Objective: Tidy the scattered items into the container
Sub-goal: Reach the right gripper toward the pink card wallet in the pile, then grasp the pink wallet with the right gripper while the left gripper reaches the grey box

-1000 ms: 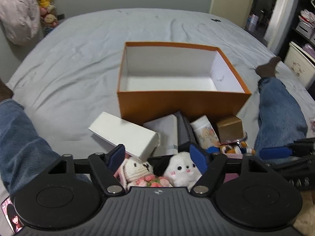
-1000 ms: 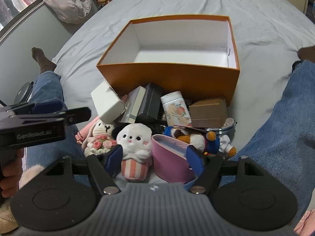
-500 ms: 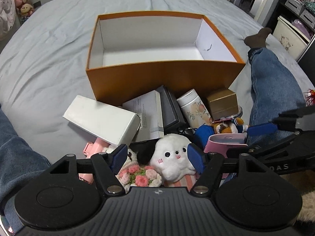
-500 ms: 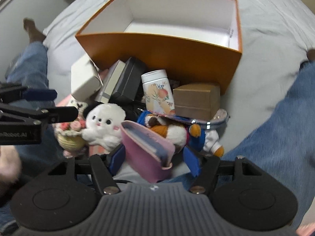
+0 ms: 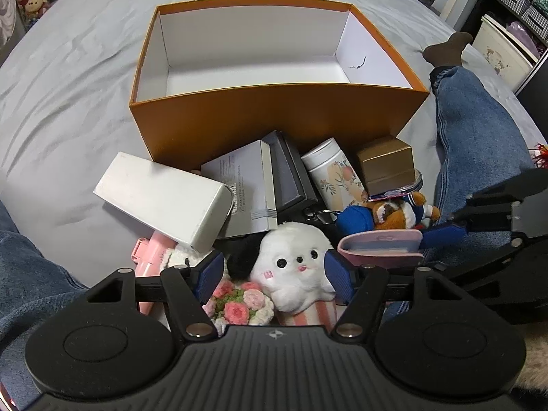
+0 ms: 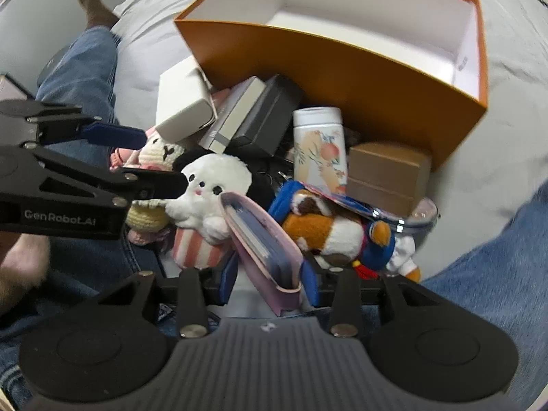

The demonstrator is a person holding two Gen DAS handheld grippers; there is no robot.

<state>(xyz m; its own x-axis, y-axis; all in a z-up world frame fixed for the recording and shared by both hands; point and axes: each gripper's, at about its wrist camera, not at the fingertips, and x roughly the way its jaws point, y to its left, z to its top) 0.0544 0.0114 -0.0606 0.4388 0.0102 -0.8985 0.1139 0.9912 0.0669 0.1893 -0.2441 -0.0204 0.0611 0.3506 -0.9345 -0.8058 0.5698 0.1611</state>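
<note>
An empty orange box [image 5: 274,120] with a white inside stands on the grey bed; it also shows in the right wrist view [image 6: 342,68]. Scattered items lie in front of it. My left gripper [image 5: 274,274] is open around a white plush [image 5: 294,267] in a striped cup. My right gripper [image 6: 270,281] has closed on a pink case [image 6: 263,243], which is tilted between its jaws; the case also shows in the left wrist view [image 5: 380,245].
The pile holds a white carton [image 5: 164,195], a grey box [image 5: 246,188], a black box [image 5: 291,178], a flowered tin [image 5: 335,174], a brown box [image 5: 387,161], a fox plush [image 5: 390,212] and a crochet doll [image 6: 154,157]. Jeans-clad legs [image 5: 479,130] flank the pile.
Both grippers moved lower and closer to the pile. The right gripper's jaws narrowed onto the pink case. The left gripper stayed open around the white plush.
</note>
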